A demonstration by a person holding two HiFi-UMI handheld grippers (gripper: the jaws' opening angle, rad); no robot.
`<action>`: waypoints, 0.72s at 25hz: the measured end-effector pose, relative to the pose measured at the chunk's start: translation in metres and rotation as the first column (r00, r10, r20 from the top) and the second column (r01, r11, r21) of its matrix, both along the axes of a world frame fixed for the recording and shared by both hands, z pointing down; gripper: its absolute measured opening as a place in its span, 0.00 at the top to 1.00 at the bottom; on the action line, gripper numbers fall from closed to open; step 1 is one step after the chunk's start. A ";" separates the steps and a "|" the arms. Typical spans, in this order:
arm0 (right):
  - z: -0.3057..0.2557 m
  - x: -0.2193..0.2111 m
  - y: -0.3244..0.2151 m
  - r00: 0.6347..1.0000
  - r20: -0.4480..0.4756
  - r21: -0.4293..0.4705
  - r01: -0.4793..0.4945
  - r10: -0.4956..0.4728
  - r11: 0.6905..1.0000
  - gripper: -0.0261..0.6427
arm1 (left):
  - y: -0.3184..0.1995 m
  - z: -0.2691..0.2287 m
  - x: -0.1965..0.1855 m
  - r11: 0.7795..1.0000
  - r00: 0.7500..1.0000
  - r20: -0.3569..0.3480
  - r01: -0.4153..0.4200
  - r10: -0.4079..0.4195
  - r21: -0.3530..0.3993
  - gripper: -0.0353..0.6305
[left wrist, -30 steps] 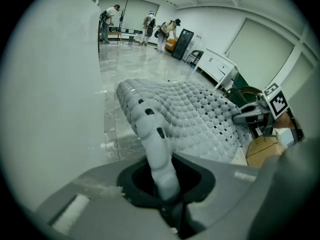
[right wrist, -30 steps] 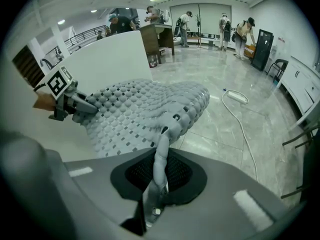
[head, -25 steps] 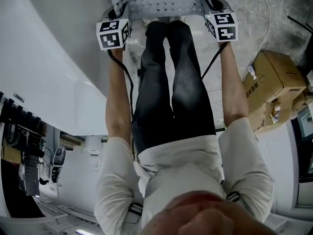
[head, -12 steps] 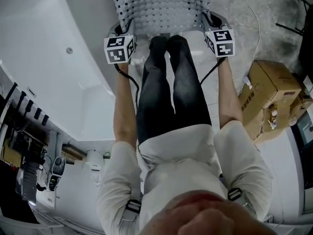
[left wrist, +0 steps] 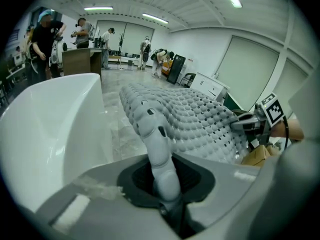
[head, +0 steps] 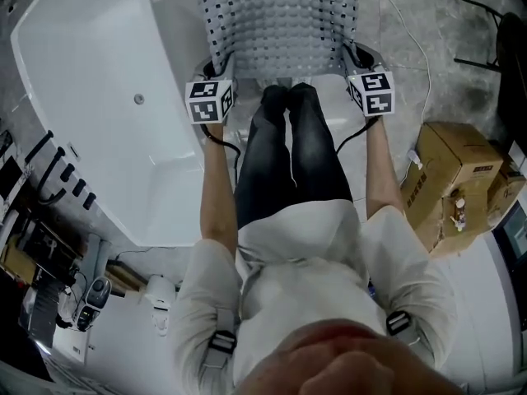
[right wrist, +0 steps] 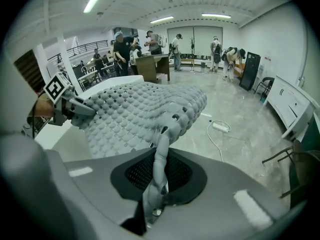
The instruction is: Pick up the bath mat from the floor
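The grey bath mat, knobbly and full of small holes, hangs stretched between my two grippers, off the floor. My left gripper is shut on its near left corner; in the left gripper view the mat's edge runs pinched down between the jaws. My right gripper is shut on the near right corner, and the mat's edge is clamped the same way in the right gripper view. The mat spreads out ahead of both cameras. Each view shows the other gripper across the mat.
A white bathtub stands close on the left. Cardboard boxes sit on the floor at the right, with a white cable beyond them. Black equipment lies at the far left. Several people stand in the background.
Both grippers have come lower in the head view with the mat still held, and more of the mat and bathtub now shows above them.
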State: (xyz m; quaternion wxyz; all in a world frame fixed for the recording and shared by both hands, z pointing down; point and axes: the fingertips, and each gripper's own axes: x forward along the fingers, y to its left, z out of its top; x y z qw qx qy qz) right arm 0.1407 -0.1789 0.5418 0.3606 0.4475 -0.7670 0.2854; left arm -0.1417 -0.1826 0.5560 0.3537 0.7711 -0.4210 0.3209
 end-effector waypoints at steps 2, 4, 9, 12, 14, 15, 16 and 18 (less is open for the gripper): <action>-0.017 0.000 -0.001 1.000 0.001 0.016 -0.004 0.004 1.000 0.91 | -0.001 -0.018 0.000 1.000 1.000 -0.005 0.006 -0.006 0.018 0.86; -0.036 0.001 0.000 1.000 0.001 0.031 -0.006 0.006 1.000 0.91 | 0.001 -0.036 0.000 0.999 1.000 -0.009 0.014 -0.014 0.030 0.86; -0.084 -0.001 0.000 1.000 0.002 0.078 -0.002 0.002 0.997 0.91 | 0.003 -0.078 -0.004 0.997 0.998 -0.028 0.049 -0.047 0.065 0.86; -0.112 -0.002 -0.002 1.000 0.003 0.108 -0.002 0.002 0.994 0.91 | 0.002 -0.106 -0.005 0.994 0.998 -0.037 0.056 -0.052 0.094 0.86; -0.131 -0.002 -0.003 1.000 0.004 0.131 -0.004 0.003 0.991 0.91 | 0.000 -0.124 -0.006 0.991 0.998 -0.042 0.059 -0.054 0.117 0.86; -0.141 -0.002 -0.004 1.000 0.004 0.144 -0.004 0.003 0.990 0.91 | -0.001 -0.135 -0.006 0.990 0.998 -0.044 0.058 -0.053 0.130 0.86; -0.151 -0.003 -0.004 1.000 0.004 0.156 -0.004 0.004 0.988 0.91 | -0.002 -0.146 -0.006 0.988 0.998 -0.044 0.056 -0.050 0.143 0.86; -0.172 -0.004 -0.004 1.000 0.004 0.181 -0.005 0.005 0.984 0.91 | -0.003 -0.168 -0.008 0.984 0.998 -0.045 0.051 -0.044 0.169 0.86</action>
